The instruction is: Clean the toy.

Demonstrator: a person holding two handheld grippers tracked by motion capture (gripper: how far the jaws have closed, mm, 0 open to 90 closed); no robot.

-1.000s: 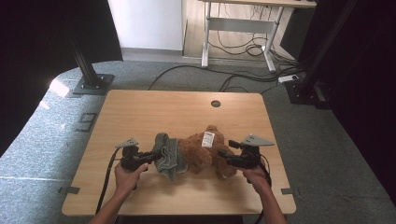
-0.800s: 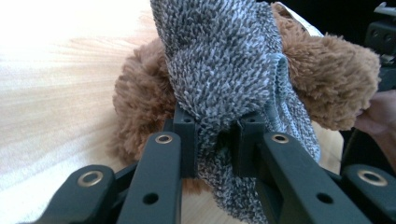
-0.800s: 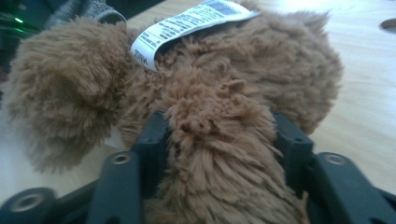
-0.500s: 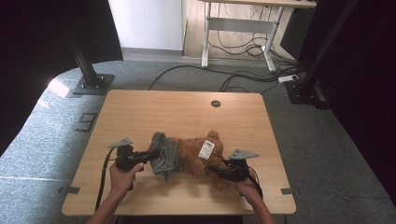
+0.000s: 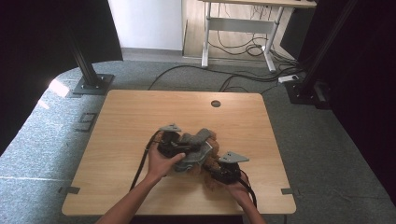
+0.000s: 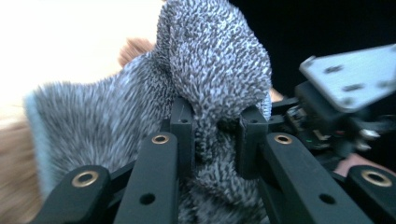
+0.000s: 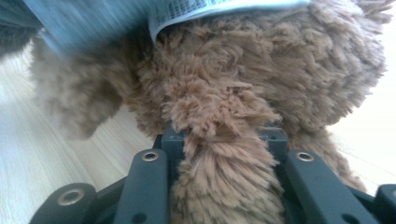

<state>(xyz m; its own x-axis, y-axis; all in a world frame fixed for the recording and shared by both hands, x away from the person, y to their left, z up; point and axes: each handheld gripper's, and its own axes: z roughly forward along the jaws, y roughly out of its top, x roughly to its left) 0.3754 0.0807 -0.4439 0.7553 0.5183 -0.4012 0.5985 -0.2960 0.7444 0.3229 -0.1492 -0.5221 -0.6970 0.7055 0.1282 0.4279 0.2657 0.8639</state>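
A brown plush toy (image 5: 211, 161) lies near the front middle of the wooden table (image 5: 135, 116), partly covered by a grey knitted garment (image 5: 196, 148). My left gripper (image 5: 180, 148) is shut on a fold of the grey garment (image 6: 212, 84), which bulges up between its jaws. My right gripper (image 5: 215, 173) is shut on a furry brown limb of the plush toy (image 7: 224, 140). A blue-grey edge of the garment (image 7: 187, 11) hangs over the toy's body in the right gripper view. The right gripper's grey plate (image 6: 355, 77) shows in the left gripper view.
The table has a round cable hole (image 5: 215, 103) near its far edge. A black stand base (image 5: 91, 85) sits on the floor at the back left, another (image 5: 306, 93) at the back right. Cables (image 5: 224, 79) and a desk frame (image 5: 233, 28) lie beyond.
Both grippers have drawn closer together around the toy. The left gripper moved right onto the grey garment, and the garment now covers more of the toy. The toy's white tag is no longer visible.
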